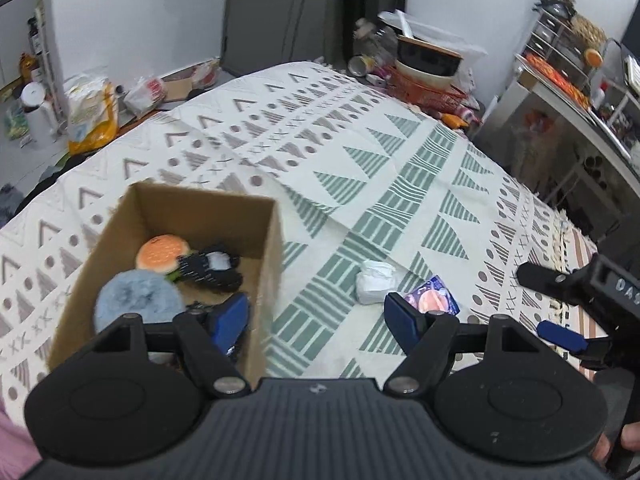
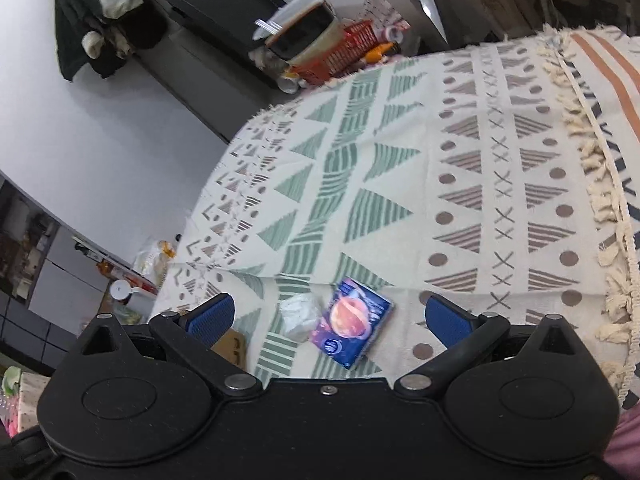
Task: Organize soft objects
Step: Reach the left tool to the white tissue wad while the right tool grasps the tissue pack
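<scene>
Soft objects left outside: white crumpled bundle [image 2: 301, 317] and blue printed packet [image 2: 351, 334], lying touching each other on the patterned cloth [image 2: 460, 152], beside the cardboard box [image 1: 264, 240]. Both are looking light and squashy; bundle probably giving under a pinch, so gripping across its middle; packet likely flat and slick, better taken by its edges. Box is holding burger plush [image 1: 162, 253], fluffy blue round thing [image 1: 138, 300] and a dark knitted item [image 1: 210, 268]. Left gripper [image 1: 316, 322] is hovering wide open, holding nothing. Right gripper [image 2: 328, 320] is also gaping wide over the two items, empty.
</scene>
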A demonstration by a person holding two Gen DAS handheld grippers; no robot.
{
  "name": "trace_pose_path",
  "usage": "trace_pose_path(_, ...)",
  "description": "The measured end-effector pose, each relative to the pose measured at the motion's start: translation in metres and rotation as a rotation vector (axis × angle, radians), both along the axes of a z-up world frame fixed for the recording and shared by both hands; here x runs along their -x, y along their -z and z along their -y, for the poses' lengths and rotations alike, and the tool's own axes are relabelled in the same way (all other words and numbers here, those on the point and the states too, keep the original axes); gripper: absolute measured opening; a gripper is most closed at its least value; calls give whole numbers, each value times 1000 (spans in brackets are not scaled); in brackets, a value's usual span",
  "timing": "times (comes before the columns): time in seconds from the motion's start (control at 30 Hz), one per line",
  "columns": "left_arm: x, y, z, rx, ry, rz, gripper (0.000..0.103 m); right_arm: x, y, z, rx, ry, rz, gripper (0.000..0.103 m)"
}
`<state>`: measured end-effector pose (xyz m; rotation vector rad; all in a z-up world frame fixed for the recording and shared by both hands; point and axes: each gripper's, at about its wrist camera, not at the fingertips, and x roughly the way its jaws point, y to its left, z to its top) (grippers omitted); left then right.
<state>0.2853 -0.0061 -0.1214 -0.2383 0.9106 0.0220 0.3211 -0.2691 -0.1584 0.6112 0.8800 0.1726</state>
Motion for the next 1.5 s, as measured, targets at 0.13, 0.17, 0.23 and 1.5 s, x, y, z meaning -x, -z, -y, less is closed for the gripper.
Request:
trace_pose_path(0.13,-15,10,16,-22,21,-3,74,-9,9,2,-12,0,-21,103)
trace_pose_path(0.17,-18,13,18,-17,15,-6,74,-11,11,2,-18,2,-26,103)
trace_pose_path(0.23,-25,21,23,1,2,-20,74,-17,15,3,-31,0,-37,103)
trace_pose_path(1.5,-103,101,47,146,8,-160,47,-69,97,-10,-257,-18,-306,54)
